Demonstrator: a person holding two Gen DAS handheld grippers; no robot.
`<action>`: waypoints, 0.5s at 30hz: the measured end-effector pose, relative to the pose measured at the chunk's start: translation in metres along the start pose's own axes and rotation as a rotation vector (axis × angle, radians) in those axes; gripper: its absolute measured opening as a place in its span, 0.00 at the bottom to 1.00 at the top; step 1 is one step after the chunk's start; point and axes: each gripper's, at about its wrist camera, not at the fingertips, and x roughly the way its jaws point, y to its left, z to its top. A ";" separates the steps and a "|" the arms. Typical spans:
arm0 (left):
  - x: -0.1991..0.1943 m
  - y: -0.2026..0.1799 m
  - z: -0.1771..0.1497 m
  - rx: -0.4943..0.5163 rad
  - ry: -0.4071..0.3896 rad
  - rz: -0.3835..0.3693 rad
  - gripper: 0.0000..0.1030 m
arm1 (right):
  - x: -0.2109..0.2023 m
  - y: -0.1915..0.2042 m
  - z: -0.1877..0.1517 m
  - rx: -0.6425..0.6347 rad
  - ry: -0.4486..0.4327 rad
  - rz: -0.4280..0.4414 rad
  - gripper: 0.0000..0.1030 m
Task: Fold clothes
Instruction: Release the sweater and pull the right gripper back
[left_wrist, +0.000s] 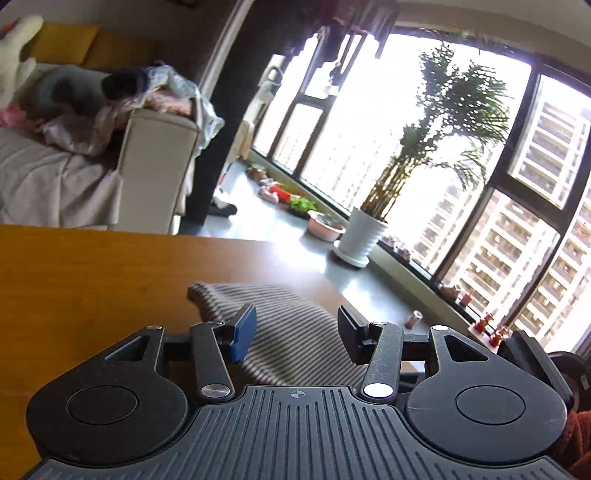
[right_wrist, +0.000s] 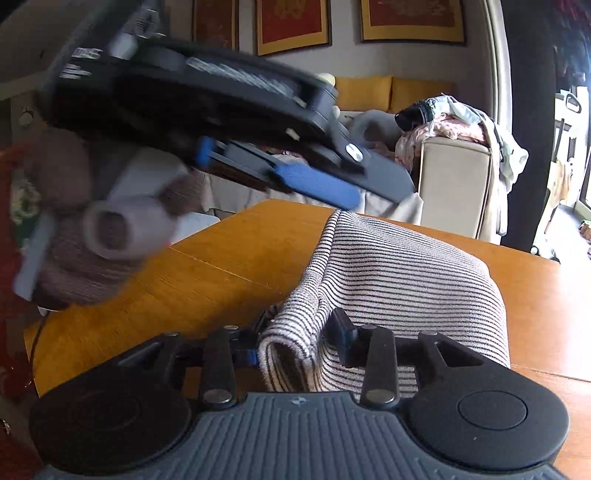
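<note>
Wooden table (right_wrist: 221, 254), one striped garment (right_wrist: 399, 266), two tools.

The striped garment (right_wrist: 399, 280) is a soft knitted cloth, finely ribbed and matt, with a fuzzy nap along its rolled hem. Under it the table (left_wrist: 92, 280) is smooth orange-brown wood with a light sheen and visible grain. The right gripper (right_wrist: 295, 350) is matt black plastic with a ridged grey body and small shiny metal pivot pins. The left gripper (left_wrist: 295, 332) looks the same, and 1 of its pads (left_wrist: 244, 332) is blue and dull. By the window, the plant pot (left_wrist: 360, 236) is glossy white with ribbed sides, and the sofa (left_wrist: 155, 166) wears pale matt upholstery.
</note>
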 end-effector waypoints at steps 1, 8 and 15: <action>0.018 -0.003 0.007 0.013 0.024 -0.020 0.53 | -0.009 -0.002 0.001 0.001 -0.017 0.001 0.45; 0.087 0.016 -0.002 0.017 0.171 0.076 0.49 | -0.055 -0.002 0.001 -0.089 -0.123 0.007 0.34; 0.084 0.017 -0.003 0.021 0.177 0.078 0.50 | -0.007 0.013 -0.023 -0.074 0.078 0.116 0.27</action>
